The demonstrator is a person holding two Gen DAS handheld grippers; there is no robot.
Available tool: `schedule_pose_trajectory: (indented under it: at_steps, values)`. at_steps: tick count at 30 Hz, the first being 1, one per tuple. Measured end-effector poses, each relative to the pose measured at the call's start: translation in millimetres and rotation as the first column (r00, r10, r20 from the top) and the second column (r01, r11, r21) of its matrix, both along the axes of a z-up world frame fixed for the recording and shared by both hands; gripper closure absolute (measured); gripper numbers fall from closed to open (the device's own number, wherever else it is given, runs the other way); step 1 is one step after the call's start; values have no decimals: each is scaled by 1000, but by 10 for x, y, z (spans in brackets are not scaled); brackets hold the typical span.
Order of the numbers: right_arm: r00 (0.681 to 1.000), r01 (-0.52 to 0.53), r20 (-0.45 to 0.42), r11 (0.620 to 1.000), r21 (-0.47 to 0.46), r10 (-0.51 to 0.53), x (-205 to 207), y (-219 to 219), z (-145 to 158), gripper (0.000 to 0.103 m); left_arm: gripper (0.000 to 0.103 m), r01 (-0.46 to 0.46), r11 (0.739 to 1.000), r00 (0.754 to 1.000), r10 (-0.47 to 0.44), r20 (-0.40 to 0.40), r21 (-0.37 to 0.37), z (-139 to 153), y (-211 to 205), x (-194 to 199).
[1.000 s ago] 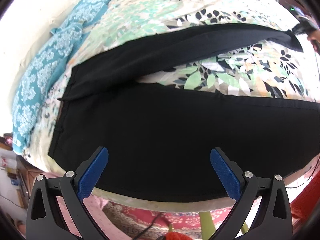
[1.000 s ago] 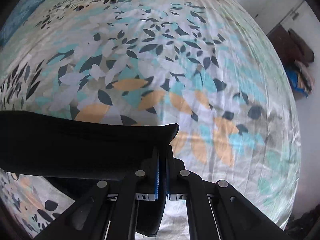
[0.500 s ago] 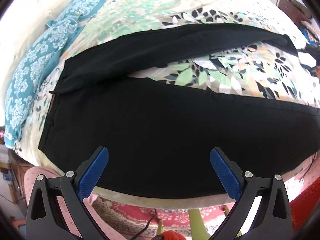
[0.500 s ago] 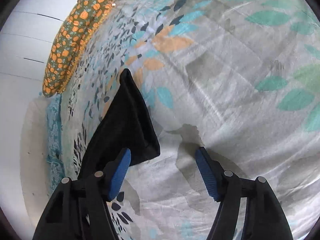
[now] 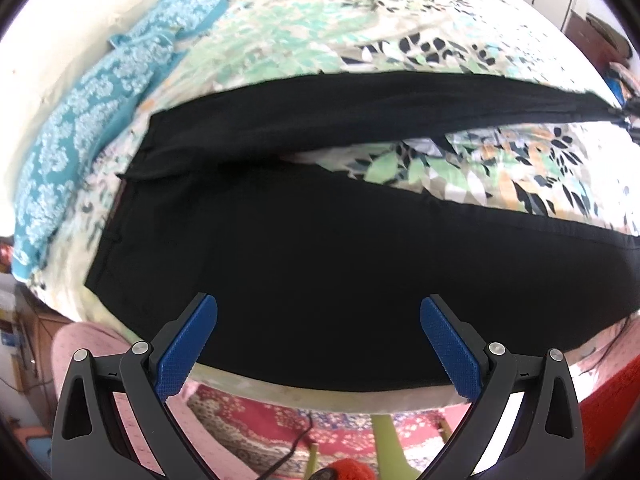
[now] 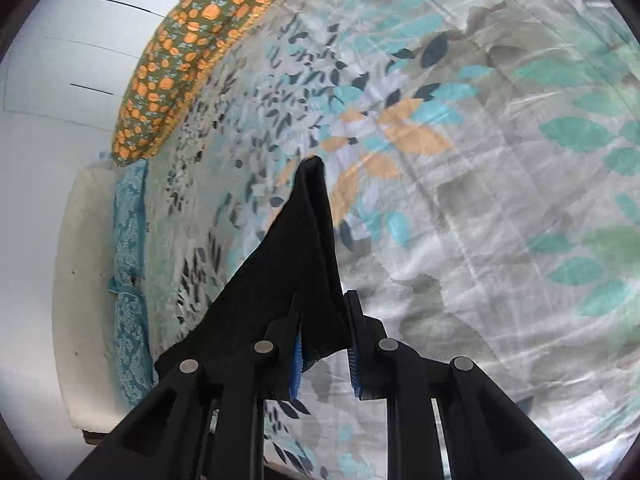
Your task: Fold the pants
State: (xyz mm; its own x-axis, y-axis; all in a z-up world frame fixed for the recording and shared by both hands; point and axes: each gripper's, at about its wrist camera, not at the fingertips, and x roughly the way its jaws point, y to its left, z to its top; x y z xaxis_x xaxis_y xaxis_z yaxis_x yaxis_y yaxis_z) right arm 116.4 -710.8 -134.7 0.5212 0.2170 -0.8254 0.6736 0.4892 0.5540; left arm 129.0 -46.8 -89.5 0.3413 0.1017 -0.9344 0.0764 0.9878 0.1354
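Note:
Black pants (image 5: pixel 320 260) lie spread on a leaf-print bed sheet (image 5: pixel 500 168), waist at the left, the near leg along the bed's front edge. My left gripper (image 5: pixel 318 320) hovers open above that near leg, nothing between its blue pads. The far leg (image 5: pixel 360 108) runs taut to the right, to a point at the frame edge. In the right wrist view, that leg's hem end (image 6: pixel 304 264) rises off the sheet (image 6: pixel 480 200) into my right gripper (image 6: pixel 324 344). Its jaws are closing, with the bunched hem pinched between the pads.
A teal patterned pillow (image 5: pixel 100 112) lies along the bed's left side. An orange-print pillow (image 6: pixel 180 72) sits at the far edge by the white wall. Below the front edge are a red rug (image 5: pixel 280 420), a cable and a red knitted sleeve (image 5: pixel 612 400).
The right gripper let go of the hem, opened wide and rolled, and has now narrowed around the hem end again. The left gripper has hardly moved and stays open.

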Motion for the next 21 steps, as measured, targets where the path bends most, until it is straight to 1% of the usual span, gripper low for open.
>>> schedule_pose_trajectory:
  at_steps: [3, 4, 5, 6, 7, 8, 9, 10, 11, 12, 13, 14, 15, 16, 17, 18, 19, 20, 21]
  values:
    - [993, 18, -121, 1000, 0, -18, -150, 9, -370, 89, 1, 25, 1000, 1000, -25, -12, -1, -15, -59, -11]
    - [988, 10, -152, 1000, -18, -12, -196, 51, -479, 89, 1, 23, 1000, 1000, -23, -21, 2, -33, -47, -5]
    - [986, 8, -166, 999, -37, -14, -219, 104, -551, 88, 1, 16, 1000, 999, -16, -30, 1, -53, -19, 4]
    - [989, 23, -147, 998, -64, -33, -259, 146, -557, 87, 1, -1, 1000, 999, 1, -44, -4, -87, 53, 45]
    - [989, 40, -135, 994, -99, -53, -293, 192, -516, 80, 1, -15, 1000, 999, 15, -42, -7, -99, 127, 87]
    - [987, 38, -150, 987, -157, -62, -305, 254, -441, 74, 1, -34, 999, 999, 34, -20, -3, -103, 236, 161]
    - [985, 12, -163, 972, -235, -51, -296, 345, -329, 65, 1, -52, 999, 999, 52, 13, 8, -103, 345, 251]
    - [988, -26, -155, 949, -313, -24, -267, 466, -193, 64, 1, -74, 997, 996, 72, 58, 23, -105, 471, 384]
    - [991, -66, -133, 926, -372, 17, -233, 589, -57, 64, 1, -96, 995, 990, 92, 103, 36, -112, 583, 528]
    - [993, -100, -101, 905, -414, 64, -217, 719, 57, 62, 1, -130, 990, 980, 120, 158, 51, -139, 731, 752]
    - [992, -127, -61, 890, -439, 111, -166, 851, 152, 54, 1, -158, 986, 971, 144, 192, 59, -168, 829, 916]
    - [988, -147, -18, 879, -453, 157, -101, 985, 216, 50, 1, -189, 981, 958, 172, 231, 52, -228, 948, 1141]
    - [981, -167, 13, 871, -461, 195, -25, 1113, 239, 40, 1, -207, 977, 949, 189, 254, 45, -313, 1043, 1342]
    - [973, -186, 35, 869, -458, 226, 65, 1226, 222, 38, 1, -226, 972, 941, 203, 271, 58, -401, 1118, 1487]
    - [970, -197, 38, 874, -443, 238, 162, 1311, 155, 38, 1, -254, 963, 936, 220, 275, 93, -552, 1200, 1655]
    - [973, -198, 23, 885, -421, 229, 232, 1351, 46, 38, 1, -278, 951, 938, 238, 254, 135, -712, 1281, 1784]
    - [979, -193, -14, 900, -392, 204, 287, 1354, -111, 38, 0, -320, 925, 938, 280, 203, 205, -969, 1434, 1921]
    - [983, -185, -73, 907, -379, 170, 289, 1328, -271, 38, 0, -344, 915, 934, 310, 178, 212, -1092, 1564, 1940]
    - [981, -180, -143, 909, -377, 135, 251, 1291, -444, 38, 0, -370, 917, 922, 343, 178, 151, -1144, 1727, 1932]
